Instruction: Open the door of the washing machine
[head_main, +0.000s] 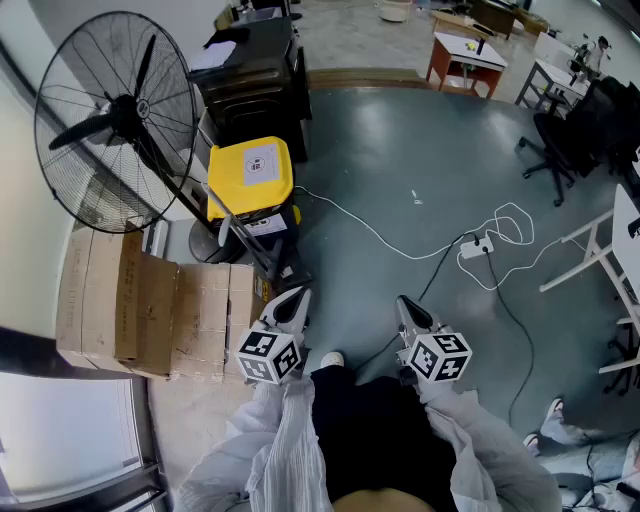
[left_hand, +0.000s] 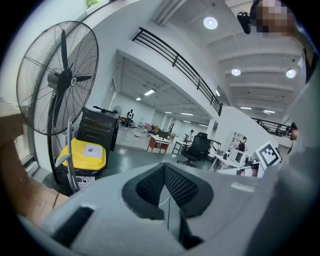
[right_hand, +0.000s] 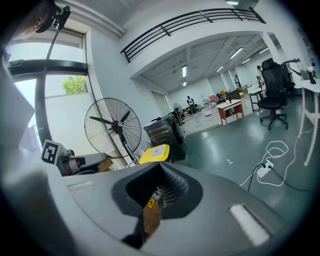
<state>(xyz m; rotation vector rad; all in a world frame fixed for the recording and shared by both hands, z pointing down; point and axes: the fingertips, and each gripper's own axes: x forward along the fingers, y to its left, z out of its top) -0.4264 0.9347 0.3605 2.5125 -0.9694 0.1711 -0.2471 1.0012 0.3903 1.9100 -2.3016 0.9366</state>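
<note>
Facing fan (head_main: 115, 115), yellow-lidded bin (head_main: 250, 172); left gripper (head_main: 297, 296), right gripper (head_main: 404, 303) closed.

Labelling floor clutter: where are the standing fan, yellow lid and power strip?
standing fan (head_main: 127, 114), head view, its hub.
yellow lid (head_main: 235, 190), head view, bare yellow top.
power strip (head_main: 476, 247), head view, its white body.

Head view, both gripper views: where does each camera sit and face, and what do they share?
Head view: on the head, facing down; left tongs, right tongs, sleeves.
Left gripper view: on left tongs, toward the fan; shut jaws.
Right gripper view: on right tongs, toward the yellow box; shut jaws.
All share fan, yellow box.
</note>
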